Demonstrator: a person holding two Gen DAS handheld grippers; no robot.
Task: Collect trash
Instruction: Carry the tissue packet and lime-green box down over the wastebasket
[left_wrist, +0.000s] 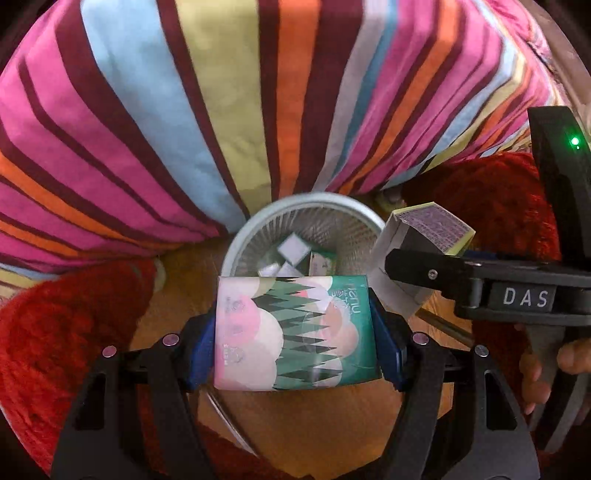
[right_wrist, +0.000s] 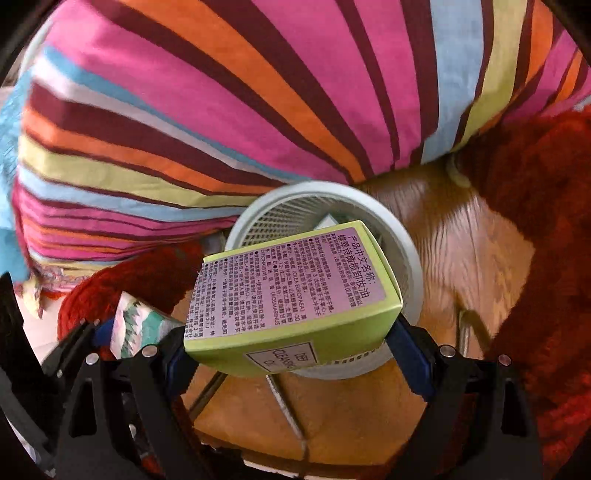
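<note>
My left gripper (left_wrist: 295, 332) is shut on a tissue pack (left_wrist: 291, 332) printed with green trees and pink and white clouds, held just above the near rim of a pale mesh waste bin (left_wrist: 236, 240). The bin holds several small white and green scraps (left_wrist: 295, 254). My right gripper (right_wrist: 291, 339) is shut on a yellow-green carton (right_wrist: 291, 295) with a purple label, held over the bin (right_wrist: 406, 251). In the left wrist view the right gripper (left_wrist: 461, 273) and its carton (left_wrist: 428, 229) are at the bin's right rim. The tissue pack shows at lower left in the right wrist view (right_wrist: 136, 325).
A striped bedcover (left_wrist: 221, 110) hangs right behind the bin. A red shaggy rug (left_wrist: 55, 332) lies on both sides of it on the wooden floor (left_wrist: 314, 424). The bedcover (right_wrist: 221, 110) and rug (right_wrist: 535, 258) also show in the right wrist view.
</note>
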